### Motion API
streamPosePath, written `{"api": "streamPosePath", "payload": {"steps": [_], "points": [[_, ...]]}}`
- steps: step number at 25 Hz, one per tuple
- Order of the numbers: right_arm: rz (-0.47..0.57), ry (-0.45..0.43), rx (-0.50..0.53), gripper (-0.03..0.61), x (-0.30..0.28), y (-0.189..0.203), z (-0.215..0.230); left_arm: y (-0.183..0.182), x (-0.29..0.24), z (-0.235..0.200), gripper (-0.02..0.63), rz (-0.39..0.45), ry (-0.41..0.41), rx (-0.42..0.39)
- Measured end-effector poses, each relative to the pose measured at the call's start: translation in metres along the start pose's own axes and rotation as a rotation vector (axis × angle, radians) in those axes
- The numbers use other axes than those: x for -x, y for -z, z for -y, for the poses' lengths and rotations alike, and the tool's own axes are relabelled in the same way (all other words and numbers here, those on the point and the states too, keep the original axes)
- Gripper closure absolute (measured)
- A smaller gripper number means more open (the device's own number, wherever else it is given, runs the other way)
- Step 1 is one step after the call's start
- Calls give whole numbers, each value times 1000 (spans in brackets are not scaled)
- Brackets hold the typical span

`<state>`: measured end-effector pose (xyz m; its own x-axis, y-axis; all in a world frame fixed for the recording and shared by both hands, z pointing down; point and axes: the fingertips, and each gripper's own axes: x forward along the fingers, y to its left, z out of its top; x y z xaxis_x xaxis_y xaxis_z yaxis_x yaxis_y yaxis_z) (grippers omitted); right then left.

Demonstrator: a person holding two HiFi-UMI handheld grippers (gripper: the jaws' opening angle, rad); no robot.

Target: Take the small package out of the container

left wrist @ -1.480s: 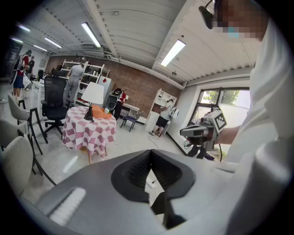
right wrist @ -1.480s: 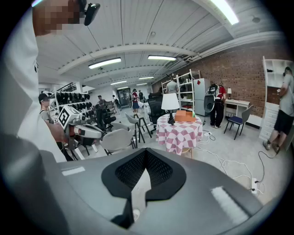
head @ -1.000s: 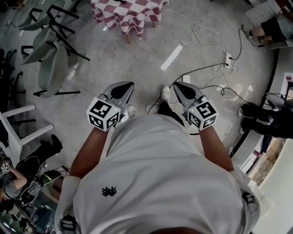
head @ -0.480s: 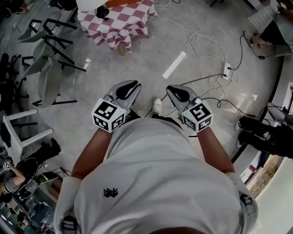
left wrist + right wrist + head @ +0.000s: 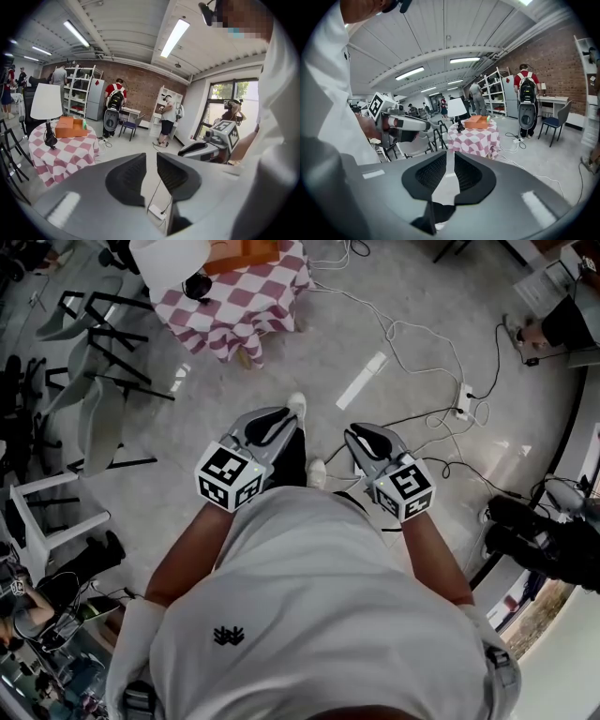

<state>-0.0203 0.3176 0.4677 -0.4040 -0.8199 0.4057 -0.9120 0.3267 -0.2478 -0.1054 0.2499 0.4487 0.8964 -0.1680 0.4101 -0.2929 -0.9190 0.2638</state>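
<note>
**A:** How do the two tools stand?

**B:** The left gripper (image 5: 151, 161) has its jaws opening. There is a narrow gap between the ribbed pads, and only floor and a cable show through it. The right gripper (image 5: 450, 161) has a slim gap too, with nothing between its pads. Both are held out in front of the person's waist, side by side but apart, pointing forward over the grey floor (image 5: 281, 362).

**A:** And the container?

**B:** An orange open-topped box (image 5: 69, 127) sits on a table (image 5: 63, 157) covered with a red-and-white checked cloth. It is well apart from both grippers. In the head view it is ahead of them and off to the left. In the left gripper view it lies up and to the left of the jaws. In the right gripper view it is beyond the tips, a little to the right.

**A:** The small package?

**B:** A small green item (image 5: 488, 119) shows at the box's rim, but I cannot tell whether it is the package.

**A:** What else is around it?

**B:** A lamp (image 5: 46, 101) with a white shade stands on the table just beside the box. Pale chairs (image 5: 98, 399) stand to the left of the table. White cables (image 5: 412, 334) run over the floor to a power strip (image 5: 465, 390) on the right.
</note>
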Motion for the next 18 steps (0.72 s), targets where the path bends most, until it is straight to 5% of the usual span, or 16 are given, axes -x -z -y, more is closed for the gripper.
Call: {"api": "streamPosePath", "payload": {"steps": [18], "points": [[-9,111,9,543,-128,-129,171,-111,-135,-200,518,28,-35,36]]}}
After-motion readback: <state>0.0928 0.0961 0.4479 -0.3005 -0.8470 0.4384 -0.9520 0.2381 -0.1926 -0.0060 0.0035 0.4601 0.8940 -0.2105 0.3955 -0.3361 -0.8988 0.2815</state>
